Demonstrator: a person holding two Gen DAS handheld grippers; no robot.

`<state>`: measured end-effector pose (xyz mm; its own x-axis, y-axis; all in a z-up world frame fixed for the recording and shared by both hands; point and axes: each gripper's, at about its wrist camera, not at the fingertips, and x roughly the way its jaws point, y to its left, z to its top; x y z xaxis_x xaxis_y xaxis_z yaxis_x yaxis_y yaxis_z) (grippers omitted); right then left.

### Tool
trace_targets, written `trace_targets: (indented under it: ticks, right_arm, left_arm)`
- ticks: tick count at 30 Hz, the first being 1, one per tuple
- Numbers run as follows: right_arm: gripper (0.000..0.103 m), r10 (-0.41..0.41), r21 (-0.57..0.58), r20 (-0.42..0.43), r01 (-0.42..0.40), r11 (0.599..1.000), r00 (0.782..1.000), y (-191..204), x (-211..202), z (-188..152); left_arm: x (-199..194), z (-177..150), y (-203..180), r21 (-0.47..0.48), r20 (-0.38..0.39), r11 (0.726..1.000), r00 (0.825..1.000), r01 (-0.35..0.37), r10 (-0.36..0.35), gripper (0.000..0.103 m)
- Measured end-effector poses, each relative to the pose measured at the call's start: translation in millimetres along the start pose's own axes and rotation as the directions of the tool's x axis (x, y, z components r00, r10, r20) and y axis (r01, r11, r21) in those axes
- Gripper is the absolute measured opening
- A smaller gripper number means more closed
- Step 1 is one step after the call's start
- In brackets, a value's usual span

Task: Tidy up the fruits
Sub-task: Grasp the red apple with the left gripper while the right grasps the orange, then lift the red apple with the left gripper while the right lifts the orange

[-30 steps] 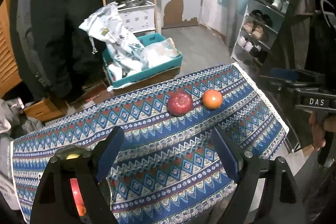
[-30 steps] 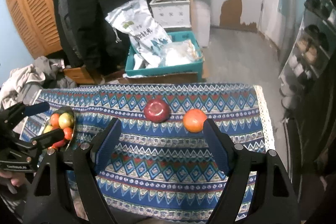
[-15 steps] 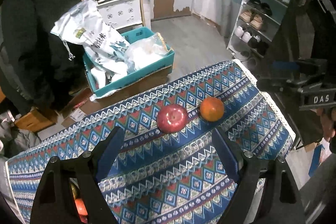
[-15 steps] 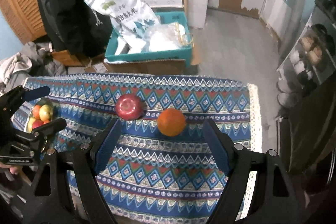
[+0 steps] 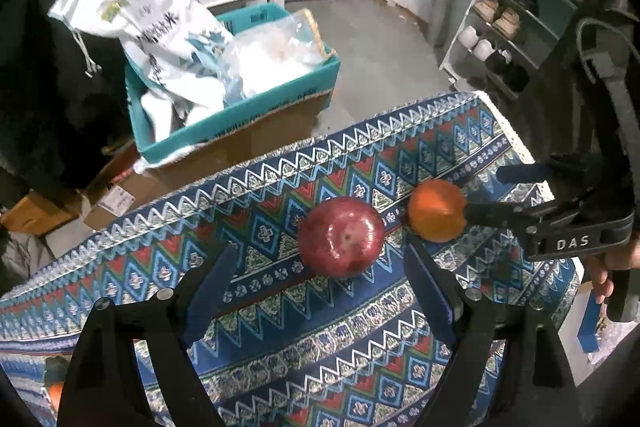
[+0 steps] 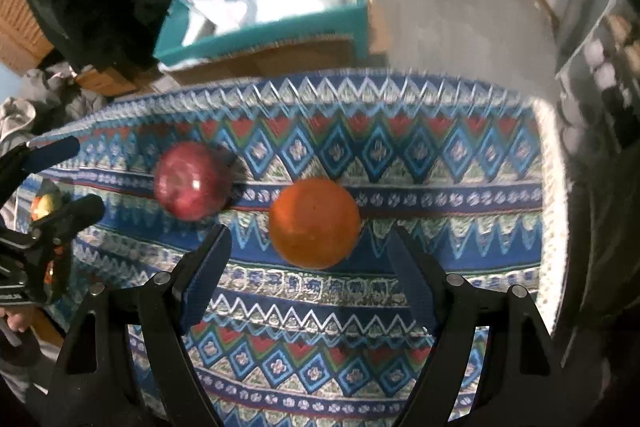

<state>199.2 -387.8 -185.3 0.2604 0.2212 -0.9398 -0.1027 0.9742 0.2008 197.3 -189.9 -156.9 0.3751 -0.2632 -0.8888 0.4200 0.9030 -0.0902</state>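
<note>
Both sets of jaws stand wide apart, gripping nothing. Left gripper [image 5: 316, 281] lines up on the round dark-red apple [image 5: 339, 237]; right gripper [image 6: 306, 261] lines up on the round orange fruit [image 6: 314, 223], apparently for paired pickups. Both fruits rest side by side near the far right corner of the blue patterned tablecloth [image 6: 360, 339]. Motion blur obscures whether any finger touches.

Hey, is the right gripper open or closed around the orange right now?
Open. The right gripper has its blue pads spread wider than the orange, which sits on the patterned cloth, ungripped.
</note>
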Motion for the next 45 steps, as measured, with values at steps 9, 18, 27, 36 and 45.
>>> trace_targets:
  ticks: [9,18,27,36,45]
  right_arm:
    - [0.079,0.040,0.034,-0.048,-0.038,0.999,0.998,-10.9,43.0,3.5]
    - [0.069,0.050,0.019,-0.060,-0.049,0.999,0.997,-9.3,58.7,4.3]
    - [0.069,-0.062,0.047,-0.009,0.063,0.997,0.998,-26.6,39.9,-7.3]
    - [0.069,-0.064,0.070,0.012,0.063,0.996,0.998,-33.7,33.0,-22.5]
    - [0.069,-0.061,0.069,0.028,0.059,0.996,0.998,-30.5,26.0,-25.2]
  left_arm:
    - [40.1,-0.6,12.5,-0.053,-0.053,0.998,0.998,0.033,-0.035,0.087]
    - [59.5,2.6,11.9,-0.084,-0.068,0.994,0.994,0.075,-0.081,0.087]
    - [83.8,5.0,-6.1,-0.073,-0.103,0.995,0.991,0.073,-0.081,0.087]
    - [105.8,1.2,-11.2,-0.094,-0.134,0.995,0.989,0.044,-0.056,0.087]
    - [109.6,0.6,-8.5,-0.100,-0.138,0.993,0.988,0.060,-0.074,0.079]
